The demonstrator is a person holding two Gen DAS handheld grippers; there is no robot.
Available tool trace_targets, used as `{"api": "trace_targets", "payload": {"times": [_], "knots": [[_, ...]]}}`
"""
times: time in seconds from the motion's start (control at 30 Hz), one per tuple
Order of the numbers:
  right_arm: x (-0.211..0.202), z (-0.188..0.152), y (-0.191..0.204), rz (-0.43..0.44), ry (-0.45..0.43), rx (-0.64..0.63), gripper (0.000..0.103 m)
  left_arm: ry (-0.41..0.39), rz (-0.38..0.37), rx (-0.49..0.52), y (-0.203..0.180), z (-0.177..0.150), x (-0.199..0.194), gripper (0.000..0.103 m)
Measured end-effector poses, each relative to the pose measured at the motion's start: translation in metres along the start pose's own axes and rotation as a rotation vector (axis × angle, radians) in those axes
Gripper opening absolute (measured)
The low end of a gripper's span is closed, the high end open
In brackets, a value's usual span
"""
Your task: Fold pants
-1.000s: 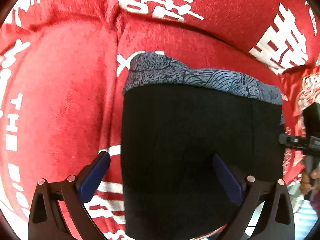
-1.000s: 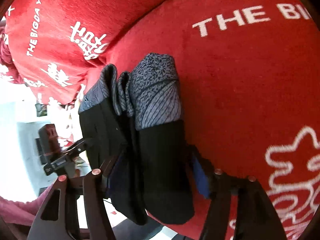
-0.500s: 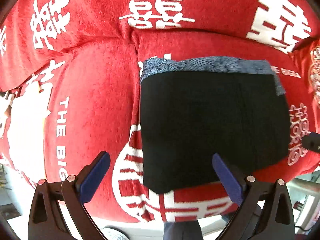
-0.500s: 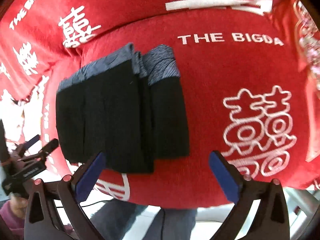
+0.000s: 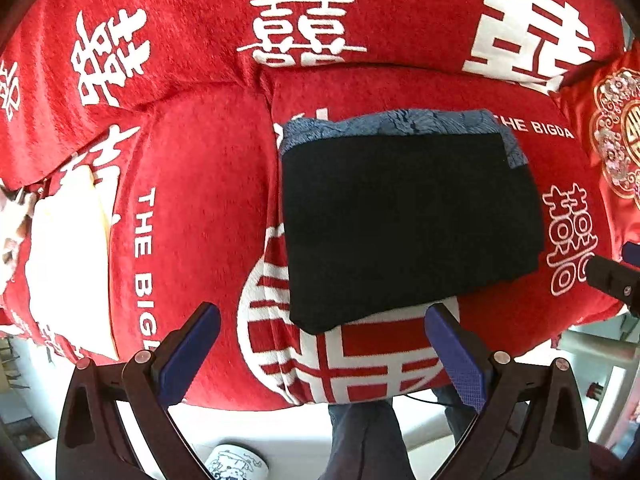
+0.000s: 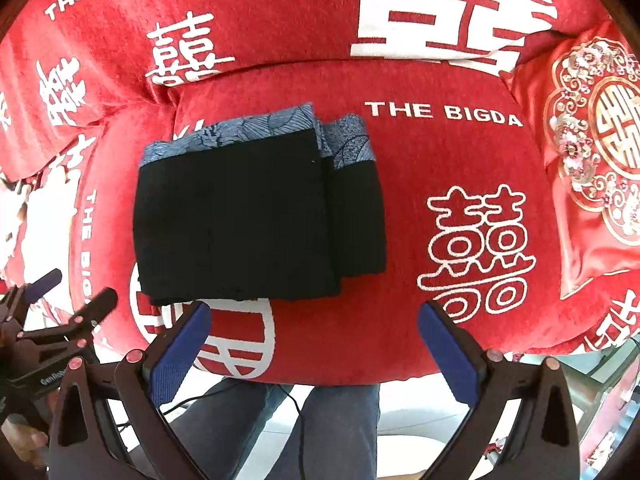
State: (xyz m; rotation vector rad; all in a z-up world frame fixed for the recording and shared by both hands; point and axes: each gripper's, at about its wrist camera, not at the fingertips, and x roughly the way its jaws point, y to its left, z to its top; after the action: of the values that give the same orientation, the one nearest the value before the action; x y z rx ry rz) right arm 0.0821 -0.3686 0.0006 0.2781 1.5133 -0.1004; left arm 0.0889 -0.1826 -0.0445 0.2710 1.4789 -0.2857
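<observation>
Right wrist: both grippers' fingers (image 6: 176, 344) released above folded pants (image 6: 256, 220) beside cushion (image 6: 596, 152).

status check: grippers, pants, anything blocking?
Left gripper open, empty. Right gripper open, jaws just opened, nothing between them. Pants folded flat on red sofa cushion, both grippers above, clear of them. Nothing in the way.
</observation>
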Motion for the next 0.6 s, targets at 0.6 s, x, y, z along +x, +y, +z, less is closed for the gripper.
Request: {"api": "trace_targets", "payload": {"times": [0.6], "knots": [[-0.013, -0.012, -0.006, 0.025, 0.012, -0.056, 0.103, -0.038, 0.057, -0.075, -0.018, -0.014, -0.031, 0.102]]}}
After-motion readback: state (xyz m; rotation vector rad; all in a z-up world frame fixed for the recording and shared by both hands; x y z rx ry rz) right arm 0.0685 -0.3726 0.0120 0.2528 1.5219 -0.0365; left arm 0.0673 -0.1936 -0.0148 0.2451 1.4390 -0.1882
